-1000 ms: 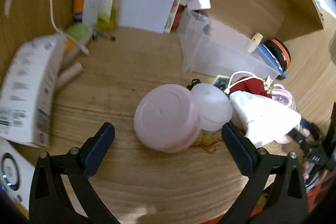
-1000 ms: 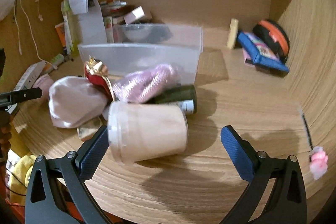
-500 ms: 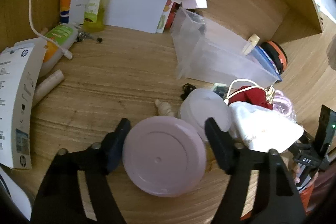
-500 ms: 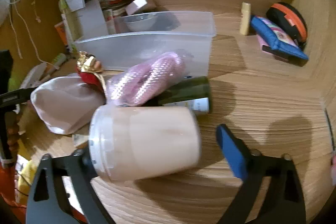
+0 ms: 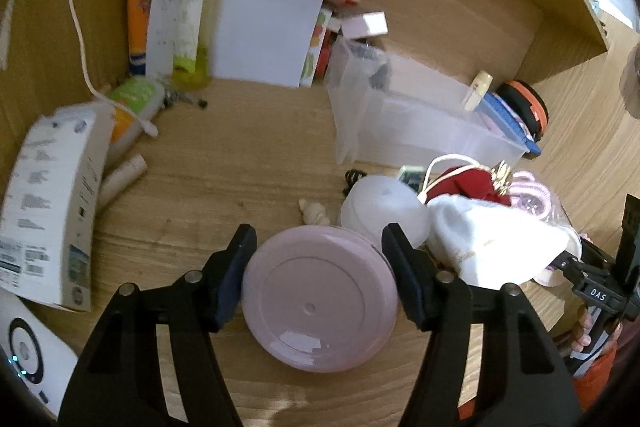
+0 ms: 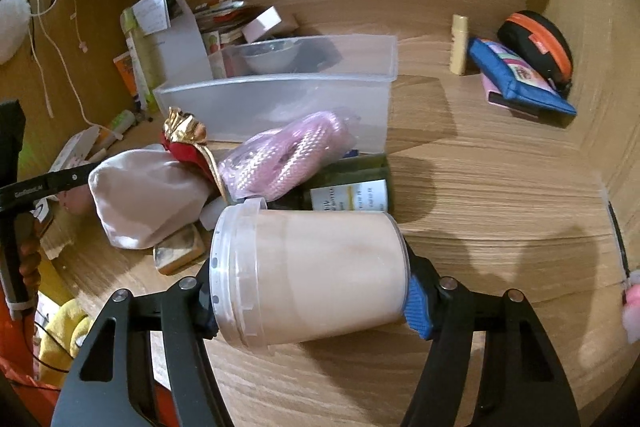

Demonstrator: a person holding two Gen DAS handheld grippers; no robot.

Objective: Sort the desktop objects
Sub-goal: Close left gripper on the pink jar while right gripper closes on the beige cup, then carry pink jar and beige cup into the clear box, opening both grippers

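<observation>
A round pink jar (image 5: 320, 303) sits on the wooden desk with its flat end facing the left wrist camera. My left gripper (image 5: 318, 239) straddles it, jaws closing, and both blue pads touch its sides. A beige plastic tub with a clear lid (image 6: 316, 275) lies on its side. My right gripper (image 6: 310, 293) is closing on it end to end, one pad at the lid and the other pad (image 6: 416, 303) against its base. The tub hides most of the left pad.
A clear plastic bin (image 6: 280, 103) stands behind a pile: white pouch (image 6: 148, 195), red pouch (image 6: 188, 151), pink coiled cable (image 6: 288, 155), dark green bottle (image 6: 352, 183). A translucent white jar (image 5: 380, 207) is beside the pink one. A white box (image 5: 52, 211) lies left; blue pouch (image 6: 516, 75) and orange-black case (image 6: 536, 43) lie back right.
Both grippers went from wide open to closed around their objects. The left moved forward over the pink jar; the right moved in on the beige tub, which now fills the gap.
</observation>
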